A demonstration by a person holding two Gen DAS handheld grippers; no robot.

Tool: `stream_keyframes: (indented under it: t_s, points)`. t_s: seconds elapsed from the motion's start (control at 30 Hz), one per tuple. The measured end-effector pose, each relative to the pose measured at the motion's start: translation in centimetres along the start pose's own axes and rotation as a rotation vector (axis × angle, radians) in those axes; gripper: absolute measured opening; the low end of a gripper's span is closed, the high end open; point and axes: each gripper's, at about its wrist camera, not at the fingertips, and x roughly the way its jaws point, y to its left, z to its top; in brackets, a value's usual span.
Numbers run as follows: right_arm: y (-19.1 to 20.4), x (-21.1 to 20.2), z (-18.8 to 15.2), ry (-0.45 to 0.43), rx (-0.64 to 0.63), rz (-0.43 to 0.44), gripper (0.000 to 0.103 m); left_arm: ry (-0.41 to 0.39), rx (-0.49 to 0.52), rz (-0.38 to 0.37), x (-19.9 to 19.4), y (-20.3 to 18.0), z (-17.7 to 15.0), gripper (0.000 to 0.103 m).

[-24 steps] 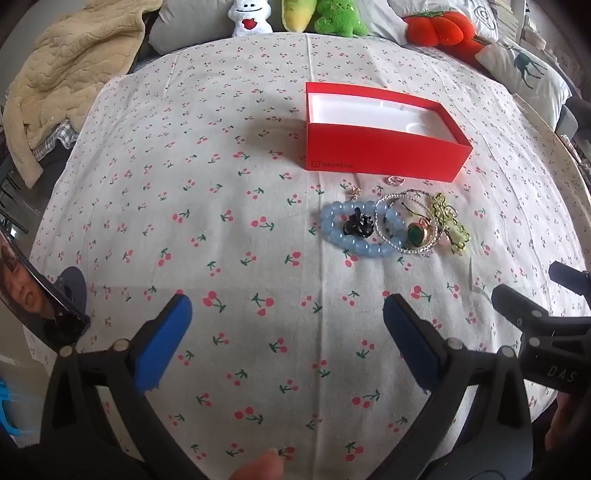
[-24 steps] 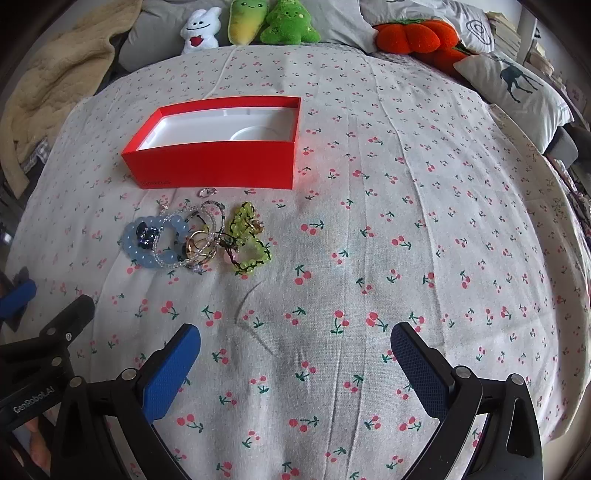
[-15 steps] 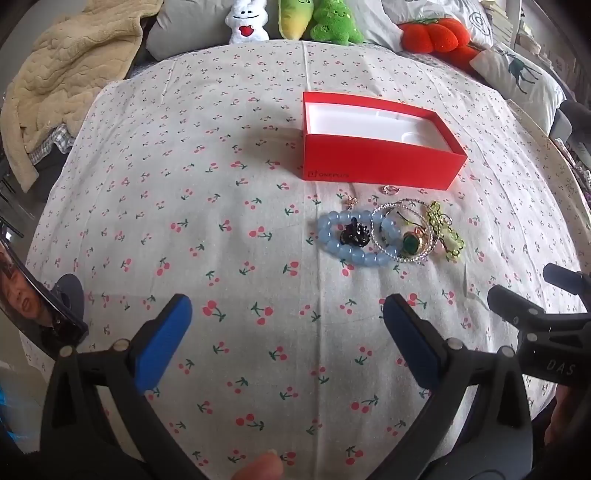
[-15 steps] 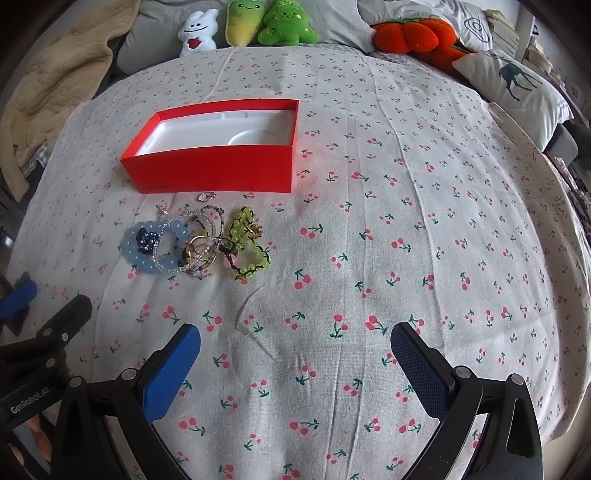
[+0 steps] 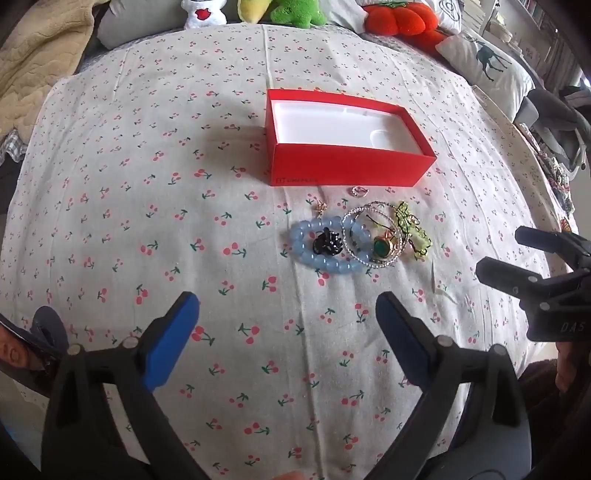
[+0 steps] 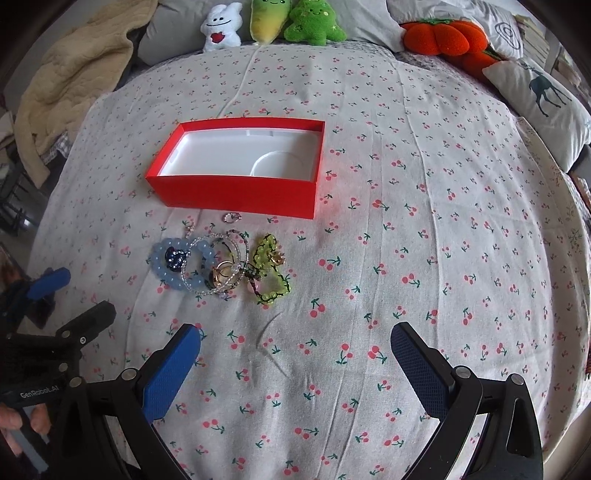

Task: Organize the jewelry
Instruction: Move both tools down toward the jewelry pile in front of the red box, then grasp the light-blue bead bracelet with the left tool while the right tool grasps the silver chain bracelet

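Note:
An open red box with a white empty inside lies on the cherry-print cloth; it also shows in the right wrist view. In front of it lies a jewelry pile: a blue bead bracelet, a black clip, a clear bead bracelet, a green-stone ring, a green bead piece, and a small silver ring. My left gripper is open and empty, short of the pile. My right gripper is open and empty, short of the pile and to its right.
Plush toys, an orange plush pumpkin and a deer-print pillow line the far edge. A beige blanket lies at the far left. Each gripper shows in the other's view at the side.
Both grippers have moved forward toward the box and jewelry, which look larger and nearer. Both jaws stay open. Nothing on the cloth has moved.

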Motion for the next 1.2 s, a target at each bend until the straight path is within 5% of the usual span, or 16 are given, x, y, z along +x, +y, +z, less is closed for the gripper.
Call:
stream_keyframes:
  t_s: [0.2, 0.3, 0.43, 0.57, 1.0, 1.2]
  points:
    - [-1.4, 0.4, 1.7, -0.004, 0.04, 0.087, 0.101, 0.052, -0.054, -0.068, 1.7, 1.7, 1.6, 0.062]
    - [-2.2, 1.6, 2.2, 0.011, 0.083, 0.156, 0.086, 0.085, -0.106, -0.117, 3.2, 2.9, 1.9, 0.046]
    - [-2.4, 3.6, 3.1, 0.06, 0.115, 0.246, 0.051, 0.125, -0.181, -0.189, 5.1, 3.6, 2.5, 0.027]
    - [-1.5, 4.7, 4.6, 0.071, 0.106, 0.294, 0.031, 0.133, -0.172, -0.184, 6.0, 3.1, 3.4, 0.025]
    - [0.3, 8.6, 6.5, 0.153, 0.094, 0.309, 0.028, 0.172, -0.142, -0.183, 7.7, 3.1, 4.2, 0.024]
    - [1.0, 9.3, 6.4, 0.176, 0.082, 0.305, 0.012, 0.169, -0.119, -0.16, 7.9, 2.4, 4.4, 0.022]
